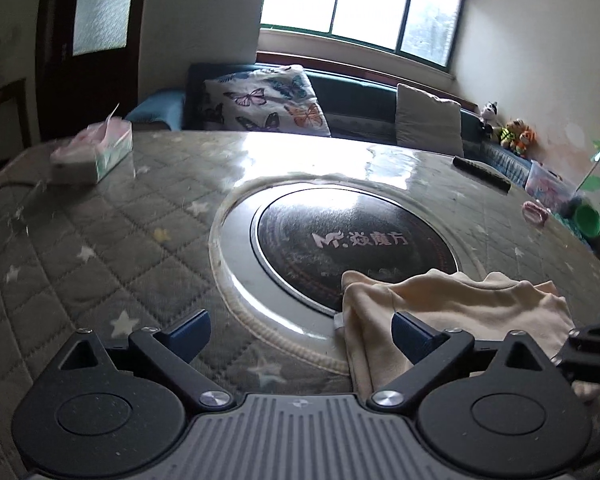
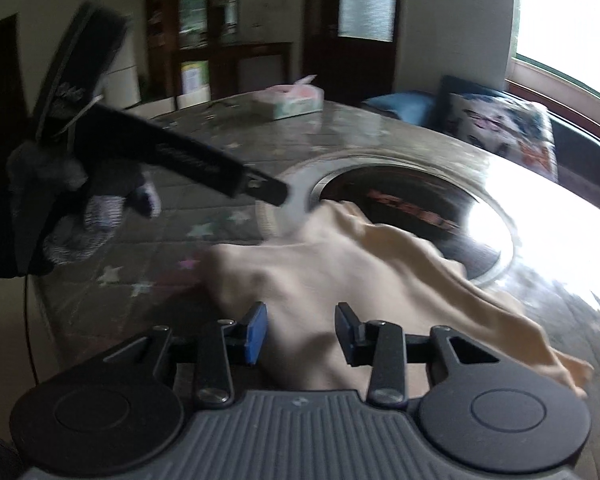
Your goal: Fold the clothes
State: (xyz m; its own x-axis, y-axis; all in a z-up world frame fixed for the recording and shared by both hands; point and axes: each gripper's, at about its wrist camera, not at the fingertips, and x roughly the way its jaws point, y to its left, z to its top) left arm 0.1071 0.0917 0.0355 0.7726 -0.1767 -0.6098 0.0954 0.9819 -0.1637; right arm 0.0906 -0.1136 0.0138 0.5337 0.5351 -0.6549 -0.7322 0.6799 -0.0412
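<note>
The cream cloth [image 2: 320, 280] lies bunched and not yet folded at the lower middle of the frame on the desk [image 1: 100, 240]; the left gripper [image 1: 300, 338] fingers are spread wide and empty; the right gripper [image 2: 302, 330] fingers are apart above the cloth, holding nothing.

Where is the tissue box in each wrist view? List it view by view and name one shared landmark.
Left wrist view: tissue box sits at upper left, on the quilted table's far corner.
Right wrist view: tissue box sits top centre, at the table's far edge.
Shared landmark: the round black cooktop with the cream garment lying over its edge.
</note>
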